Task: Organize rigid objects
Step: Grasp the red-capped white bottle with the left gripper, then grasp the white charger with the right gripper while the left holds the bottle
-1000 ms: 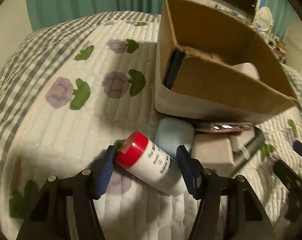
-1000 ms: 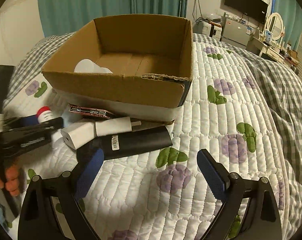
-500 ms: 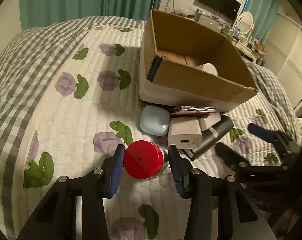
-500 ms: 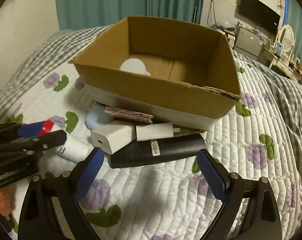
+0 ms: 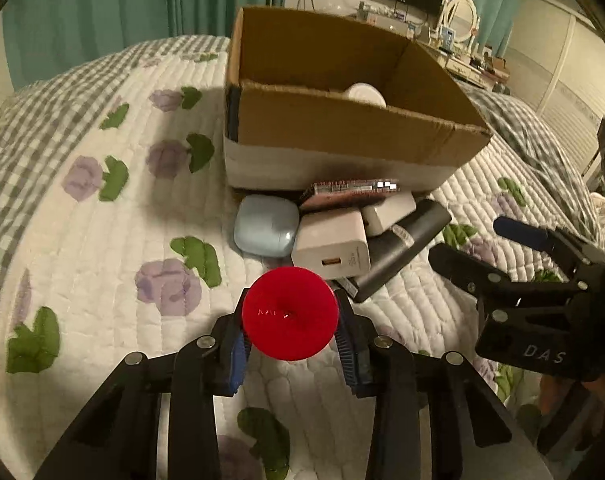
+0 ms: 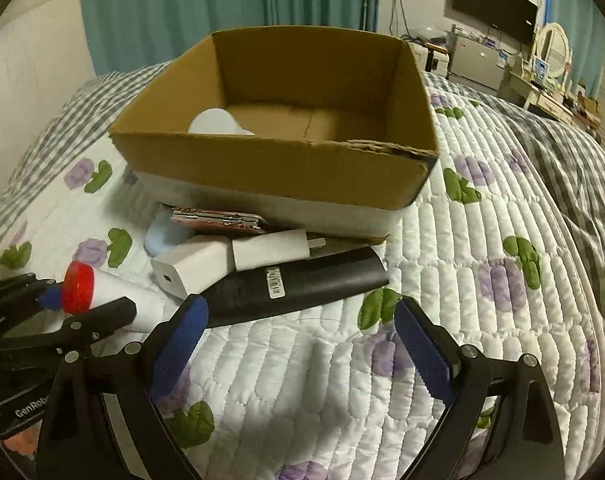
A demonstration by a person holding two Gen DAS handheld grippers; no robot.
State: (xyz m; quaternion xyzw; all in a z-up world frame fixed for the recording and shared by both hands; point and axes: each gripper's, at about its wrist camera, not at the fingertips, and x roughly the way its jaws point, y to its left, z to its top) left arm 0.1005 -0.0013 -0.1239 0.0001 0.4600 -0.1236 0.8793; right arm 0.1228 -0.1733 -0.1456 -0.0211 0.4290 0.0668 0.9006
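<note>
Quilt (image 6: 442,292): white, printed with purple flowers and green leaves; everything rests on it.
Box (image 6: 278,168): open brown cardboard with a white band along its base; 1 white rounded item (image 6: 216,122) inside.
Black case (image 6: 302,284): long axis lies across the quilt in front of the box, barcode sticker on top.
Chargers: 2 white ones, (image 5: 332,242) and (image 6: 268,254), touching, partly on the black case.
Blue case (image 5: 265,225): just beside the larger charger.
Bottle (image 5: 289,313): white with red cap, cap end-on to the left wrist camera, embossed letters unreadable.
Left gripper (image 5: 290,342): clamped narrowly on the bottle.
Right gripper (image 6: 298,346): spread wide, holding nothing, body marked "DAS".
</note>
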